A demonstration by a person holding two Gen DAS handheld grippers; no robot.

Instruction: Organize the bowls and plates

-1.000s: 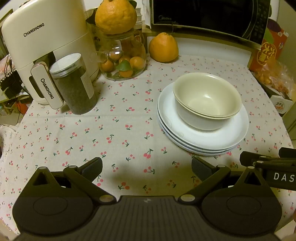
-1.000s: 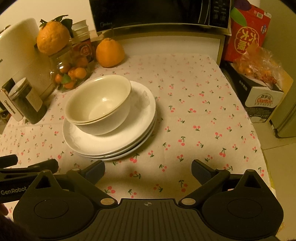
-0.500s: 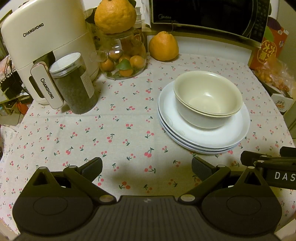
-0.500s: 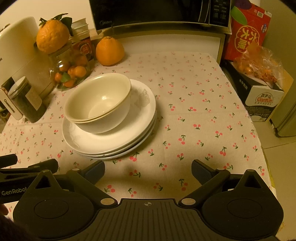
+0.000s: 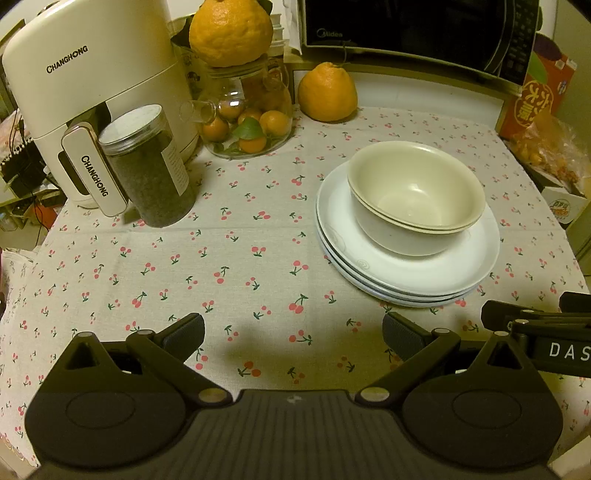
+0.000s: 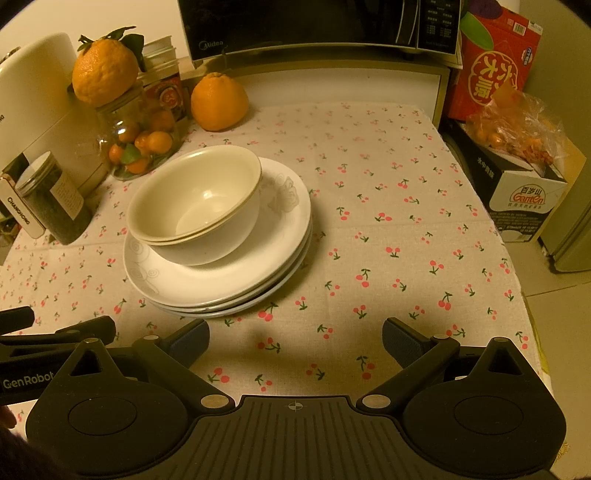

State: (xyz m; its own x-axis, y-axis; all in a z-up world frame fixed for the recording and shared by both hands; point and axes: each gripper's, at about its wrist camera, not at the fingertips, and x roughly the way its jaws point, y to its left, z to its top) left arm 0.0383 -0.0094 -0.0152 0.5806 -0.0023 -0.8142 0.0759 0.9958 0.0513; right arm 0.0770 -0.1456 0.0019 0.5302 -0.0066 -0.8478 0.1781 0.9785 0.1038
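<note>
Two nested cream bowls sit on a stack of three white plates on the cherry-print tablecloth. The bowls and the plates also show in the right wrist view, left of centre. My left gripper is open and empty, above the cloth, in front and left of the stack. My right gripper is open and empty, in front and right of the stack. Each gripper shows at the other view's edge.
A white Changhong appliance, a dark-filled jar, a glass jar of small oranges and a large orange stand at the back left. A microwave sits behind. Boxes and a bag lie past the table's right edge.
Both views have shifted slightly, so the stack sits a little higher in the frames. The bowls and plates have not moved. Both grippers stay open.
</note>
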